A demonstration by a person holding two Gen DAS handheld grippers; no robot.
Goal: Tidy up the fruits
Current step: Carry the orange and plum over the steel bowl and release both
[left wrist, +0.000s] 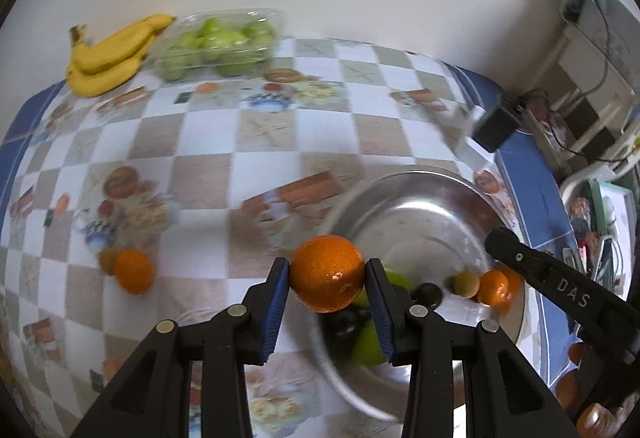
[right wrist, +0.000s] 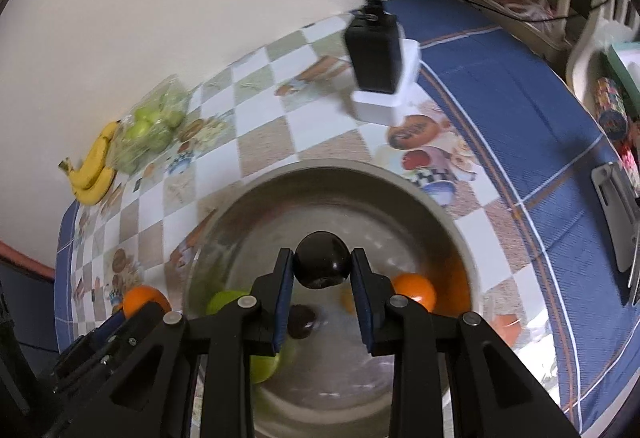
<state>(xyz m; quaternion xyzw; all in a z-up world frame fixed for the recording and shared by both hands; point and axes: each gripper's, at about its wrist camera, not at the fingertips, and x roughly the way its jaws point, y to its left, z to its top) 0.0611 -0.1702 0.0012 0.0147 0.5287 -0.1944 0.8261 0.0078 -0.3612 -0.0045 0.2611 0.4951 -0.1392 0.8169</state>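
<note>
- Motion blur smears the steel bowl [left wrist: 420, 205]; the green fruit [left wrist: 370, 346] and dark fruit inside sit half hidden behind the gripper fingers.
- Left gripper [left wrist: 327, 280] clamps a glossy, dimpled orange [left wrist: 327, 272] over the bowl's rim.
- Right gripper [right wrist: 322, 266] pinches a smooth dark plum [right wrist: 322, 260] above the bowl.

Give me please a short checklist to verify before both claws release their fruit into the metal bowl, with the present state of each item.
1. Left claw grips the orange on both sides: ok.
2. Right claw grips the dark plum on both sides: ok.
3. Plum is above the metal bowl: ok.
4. Orange is above the bowl's inside: not ok; in the left wrist view it appears over the near rim.
5. Free landing space in the bowl: ok; bare metal shows beside the green apple and the orange inside.
6. Claws are apart from each other: cannot tell; they are close.
</note>
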